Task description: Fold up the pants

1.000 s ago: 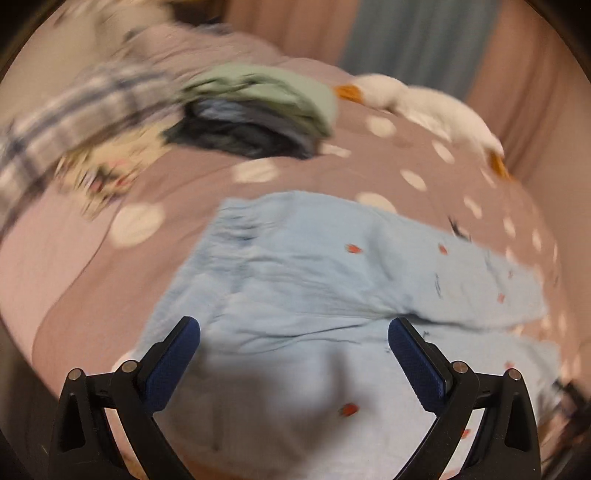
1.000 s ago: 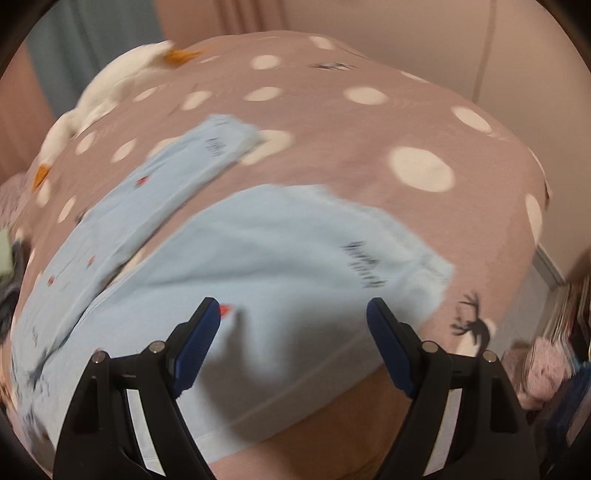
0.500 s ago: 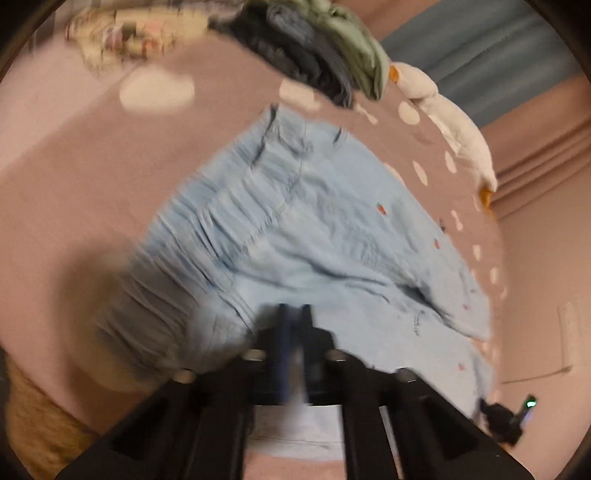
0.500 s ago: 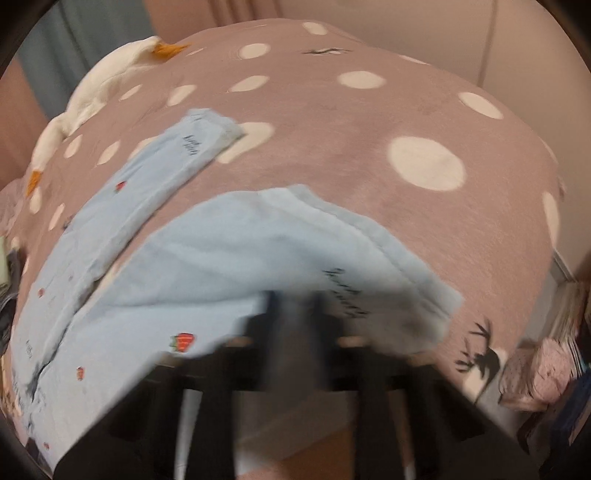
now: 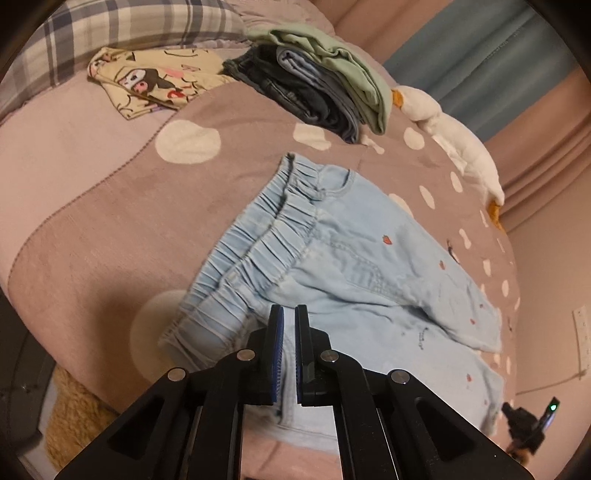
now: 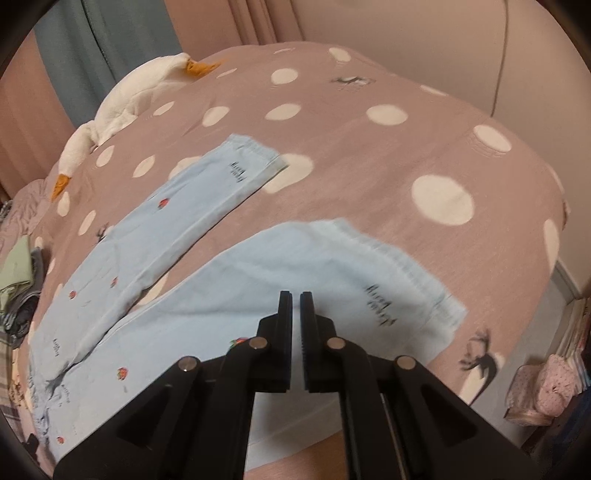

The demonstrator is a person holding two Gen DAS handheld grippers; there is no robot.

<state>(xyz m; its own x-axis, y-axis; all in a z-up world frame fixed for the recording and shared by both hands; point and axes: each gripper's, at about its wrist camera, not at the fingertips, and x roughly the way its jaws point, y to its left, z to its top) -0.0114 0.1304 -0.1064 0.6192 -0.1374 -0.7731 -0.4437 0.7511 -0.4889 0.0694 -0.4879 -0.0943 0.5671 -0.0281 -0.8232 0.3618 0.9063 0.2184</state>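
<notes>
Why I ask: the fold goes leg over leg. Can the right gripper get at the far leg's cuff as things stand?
Probably not yet: the right gripper is shut on the near leg; nothing covers the far cuff.

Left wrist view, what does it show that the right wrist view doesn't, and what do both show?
Left only: the pants' elastic waistband, a cartoon-print cloth, a plaid blanket, and the left tongs shut on the pants.

Right only: both leg hems, far and near, and the right tongs shut on the near leg.

Both: the pants, dotted bedspread, plush goose and stack of folded clothes.
</notes>
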